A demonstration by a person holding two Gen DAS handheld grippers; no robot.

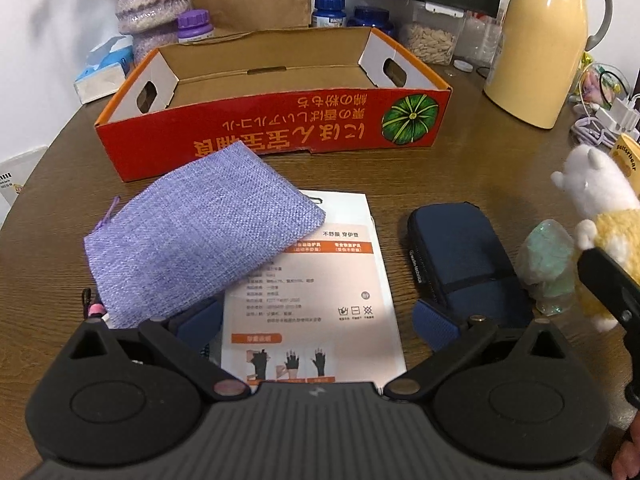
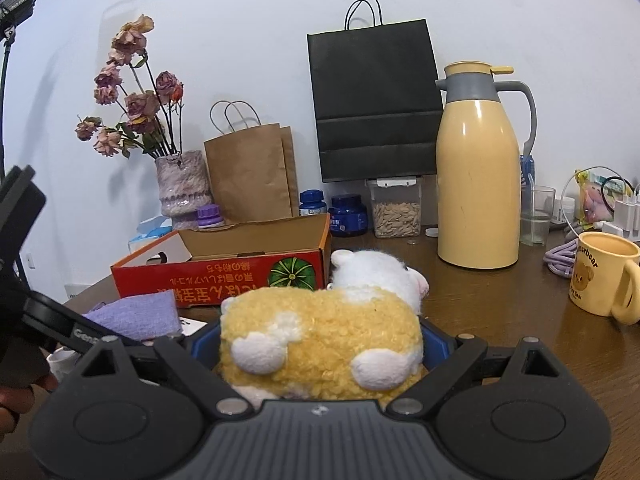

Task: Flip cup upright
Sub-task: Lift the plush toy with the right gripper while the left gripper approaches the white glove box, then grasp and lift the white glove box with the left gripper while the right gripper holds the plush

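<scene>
Between the blue ribbed pads of my right gripper (image 2: pixel 320 344) sits a plush toy (image 2: pixel 320 344), woolly yellow with white patches; the fingers press on its sides, so this claw pinches it. My left gripper (image 1: pixel 318 324) is spread wide and holds nothing, hanging over a white printed leaflet (image 1: pixel 344 280) on the dark wooden table (image 1: pixel 460 152). Behind it stands a big red cardboard box (image 1: pixel 276 128), open on top. A smooth cream thermos jug (image 2: pixel 478 184) stands tall at the right. A lilac woven pouch (image 1: pixel 200 236) lies on the leaflet, and beside it a navy oblong case (image 1: pixel 460 256). The yellow cup (image 2: pixel 604 276) stands upright, mouth up, at the far right of the table.
</scene>
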